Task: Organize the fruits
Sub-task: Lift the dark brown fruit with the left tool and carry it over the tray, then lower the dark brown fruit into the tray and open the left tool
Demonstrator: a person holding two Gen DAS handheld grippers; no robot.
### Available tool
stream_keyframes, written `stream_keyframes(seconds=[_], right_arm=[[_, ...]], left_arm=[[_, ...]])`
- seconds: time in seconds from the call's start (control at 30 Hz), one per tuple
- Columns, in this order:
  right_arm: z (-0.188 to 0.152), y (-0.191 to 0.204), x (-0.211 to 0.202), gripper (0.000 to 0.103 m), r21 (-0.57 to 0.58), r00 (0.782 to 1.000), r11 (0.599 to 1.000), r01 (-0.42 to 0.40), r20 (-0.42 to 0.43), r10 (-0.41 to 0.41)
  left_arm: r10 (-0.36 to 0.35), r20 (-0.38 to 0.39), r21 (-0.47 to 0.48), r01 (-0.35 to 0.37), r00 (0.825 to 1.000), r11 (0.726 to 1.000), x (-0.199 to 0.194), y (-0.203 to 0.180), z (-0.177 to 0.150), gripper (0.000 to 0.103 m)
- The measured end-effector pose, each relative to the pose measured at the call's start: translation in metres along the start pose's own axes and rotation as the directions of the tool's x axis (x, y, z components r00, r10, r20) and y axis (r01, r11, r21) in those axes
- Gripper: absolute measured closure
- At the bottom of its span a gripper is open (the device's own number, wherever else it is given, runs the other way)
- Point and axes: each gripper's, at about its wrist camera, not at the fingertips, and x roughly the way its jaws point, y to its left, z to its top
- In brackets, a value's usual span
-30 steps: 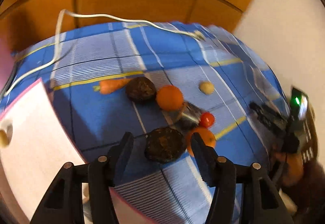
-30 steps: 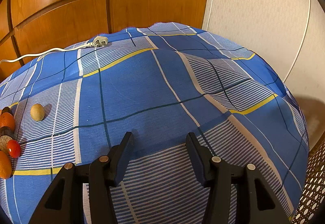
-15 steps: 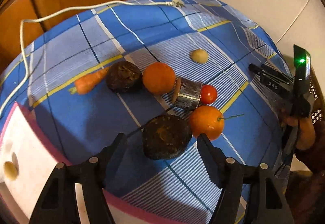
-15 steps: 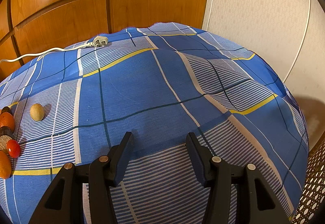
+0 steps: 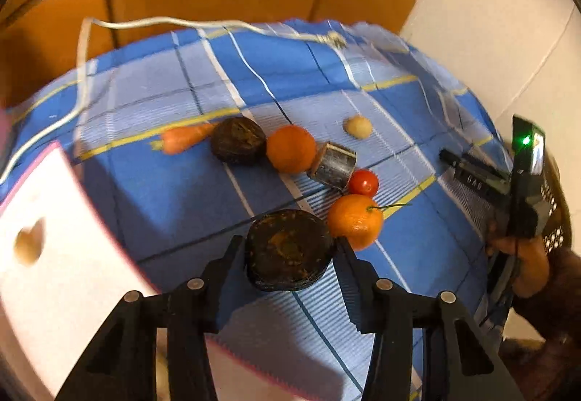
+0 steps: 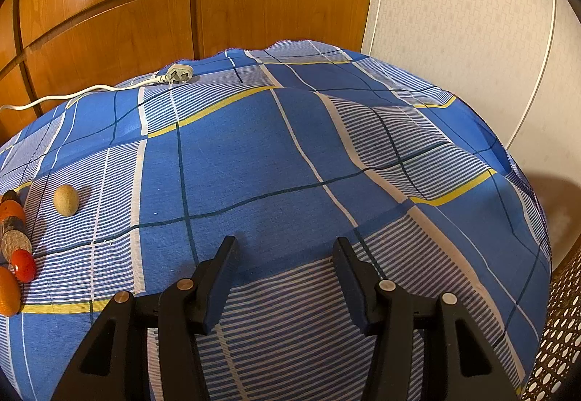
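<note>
A dark, rough round fruit [image 5: 288, 255] lies on the blue checked cloth [image 5: 181, 190] between the fingers of my left gripper [image 5: 288, 241]. Its jaws are closing, and both pads touch the fruit's sides. An orange with a stem [image 5: 356, 225] sits just right of it. Behind lie a tomato [image 5: 364, 182], a grey cut cylinder [image 5: 332, 166], a second orange [image 5: 291, 148], another dark fruit [image 5: 238, 141], a carrot [image 5: 185, 138] and a small pale fruit [image 5: 358, 126]. My right gripper [image 6: 285, 244] hangs open over bare cloth, far right of the fruits.
A white board with a pink edge [image 5: 65, 255] lies at the left with a small yellowish piece [image 5: 27, 244] on it. A white cable [image 5: 145, 24] and plug [image 6: 178, 74] lie at the cloth's far edge. Wooden panels [image 6: 109, 19] stand behind, and a pale wall [image 6: 472, 19] at the right.
The left gripper spread wider, then drew in on the near dark fruit until its pads met the sides. The right gripper has not moved.
</note>
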Motion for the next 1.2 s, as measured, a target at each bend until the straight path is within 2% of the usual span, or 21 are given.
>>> stream_keyframes(seconds=[0.2,0.3,0.43,0.6,0.73,0.83,1.07,1.2], right_arm=[[0.000,-0.001,0.000,0.048,-0.001,1.000,1.000,-0.001,0.001,0.001],[0.000,-0.001,0.000,0.048,-0.001,1.000,1.000,-0.001,0.001,0.001],[0.000,-0.001,0.000,0.048,-0.001,1.000,1.000,-0.002,0.001,0.002],[-0.001,-0.001,0.000,0.049,-0.001,1.000,1.000,-0.002,0.001,0.002],[-0.001,-0.001,0.001,0.048,-0.001,1.000,1.000,-0.002,0.001,0.002],[-0.001,-0.002,0.001,0.048,-0.001,1.000,1.000,-0.001,0.002,0.001],[0.000,0.000,0.001,0.049,-0.009,1.000,1.000,0.004,0.002,-0.004],[0.000,0.000,0.001,0.049,-0.009,1.000,1.000,0.004,0.003,-0.004]], left_arm=[[0.041,0.132,-0.125,-0.024,0.990,0.992,-0.048,0.003,-0.018,0.054],[0.089,0.181,-0.217,-0.048,0.980,0.975,-0.070,0.011,-0.031,0.054],[0.180,0.220,-0.329,-0.100,0.959,0.939,-0.096,0.029,-0.056,0.054],[0.257,0.214,-0.453,-0.138,0.943,0.881,-0.112,0.056,-0.087,0.054],[0.317,0.195,-0.551,-0.164,0.928,0.818,-0.120,0.080,-0.114,0.054],[0.353,0.191,-0.596,-0.177,0.916,0.783,-0.127,0.090,-0.126,0.054],[0.428,0.163,-0.631,-0.240,0.889,0.738,-0.128,0.113,-0.121,0.053],[0.479,0.152,-0.627,-0.291,0.864,0.723,-0.122,0.122,-0.112,0.053]])
